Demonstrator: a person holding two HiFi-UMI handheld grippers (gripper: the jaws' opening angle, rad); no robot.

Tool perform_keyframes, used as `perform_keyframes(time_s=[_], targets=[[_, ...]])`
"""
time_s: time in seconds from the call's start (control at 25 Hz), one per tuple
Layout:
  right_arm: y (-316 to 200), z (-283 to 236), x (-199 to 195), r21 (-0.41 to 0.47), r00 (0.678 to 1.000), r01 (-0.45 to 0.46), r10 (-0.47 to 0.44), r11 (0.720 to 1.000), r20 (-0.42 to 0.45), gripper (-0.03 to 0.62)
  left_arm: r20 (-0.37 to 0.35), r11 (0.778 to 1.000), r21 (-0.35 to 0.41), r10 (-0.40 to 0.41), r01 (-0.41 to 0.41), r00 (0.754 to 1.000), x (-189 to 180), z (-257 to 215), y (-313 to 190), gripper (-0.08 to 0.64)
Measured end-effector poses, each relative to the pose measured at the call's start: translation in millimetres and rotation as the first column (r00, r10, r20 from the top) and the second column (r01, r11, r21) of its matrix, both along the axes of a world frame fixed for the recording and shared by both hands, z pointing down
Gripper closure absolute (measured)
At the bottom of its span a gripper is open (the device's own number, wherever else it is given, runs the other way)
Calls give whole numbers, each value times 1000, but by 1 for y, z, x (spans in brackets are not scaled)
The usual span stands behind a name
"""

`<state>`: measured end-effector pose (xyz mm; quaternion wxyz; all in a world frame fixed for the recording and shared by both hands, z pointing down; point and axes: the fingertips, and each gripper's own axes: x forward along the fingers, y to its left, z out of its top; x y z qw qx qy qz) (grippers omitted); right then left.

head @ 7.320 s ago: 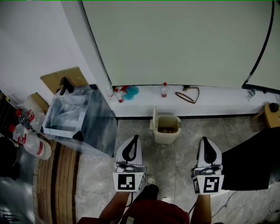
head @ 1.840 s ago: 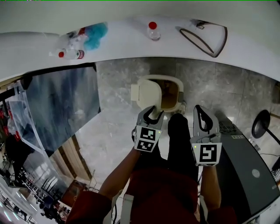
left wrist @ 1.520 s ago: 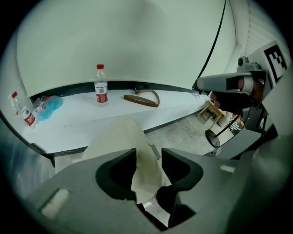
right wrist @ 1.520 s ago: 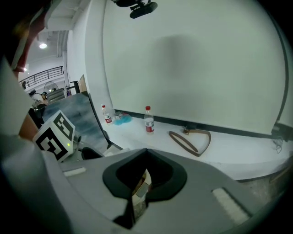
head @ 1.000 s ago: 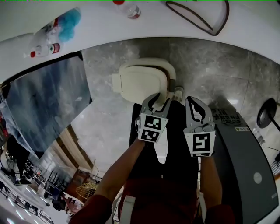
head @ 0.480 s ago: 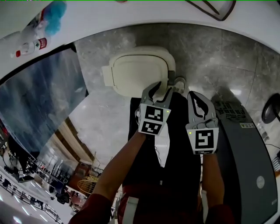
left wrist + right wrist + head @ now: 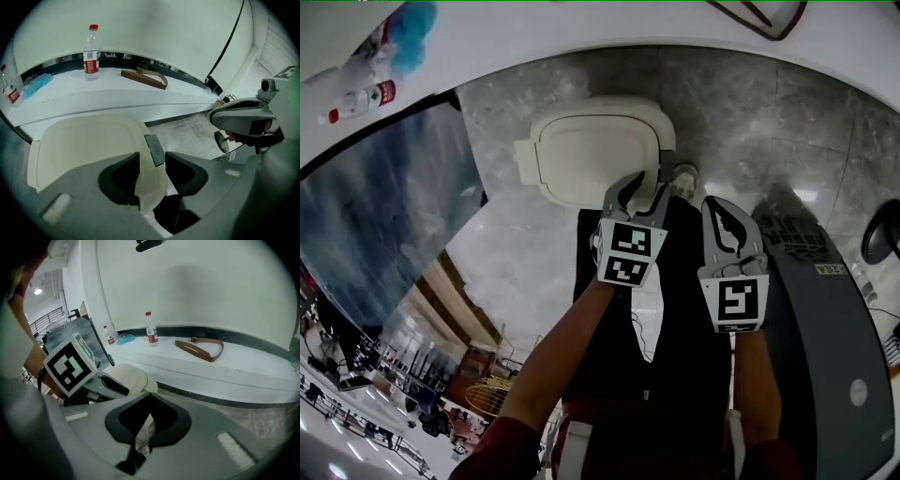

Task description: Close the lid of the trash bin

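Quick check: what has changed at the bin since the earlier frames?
The trash bin lid swung down from upright to flat over the bin, with the left gripper following it; its jaws stand apart at the lid's near edge. The right gripper stayed shut and empty alongside. The water bottle and brown strap on the ledge did not move.

Left gripper point(image 7: 639, 189): held forward and down, jaws apart by a narrow gap, not clamped. Right gripper point(image 7: 717, 208): beside it on the right and a little nearer the body, jaws closed tip to tip with nothing between them. The grippers are near each other but not touching. Left forearm point(image 7: 567, 342): bare, angled in from lower left. Right forearm point(image 7: 752, 375): runs nearly straight ahead.
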<state>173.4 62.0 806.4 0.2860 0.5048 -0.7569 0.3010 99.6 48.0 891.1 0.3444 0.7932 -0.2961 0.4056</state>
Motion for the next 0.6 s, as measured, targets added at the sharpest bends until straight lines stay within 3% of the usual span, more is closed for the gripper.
perform_keyframes(time_s=[0.6], targets=[[-4,-4,1,-4,1000,18,-18,1000,-14,591,23,999,-7,35,-34,999,0,8,3,383]])
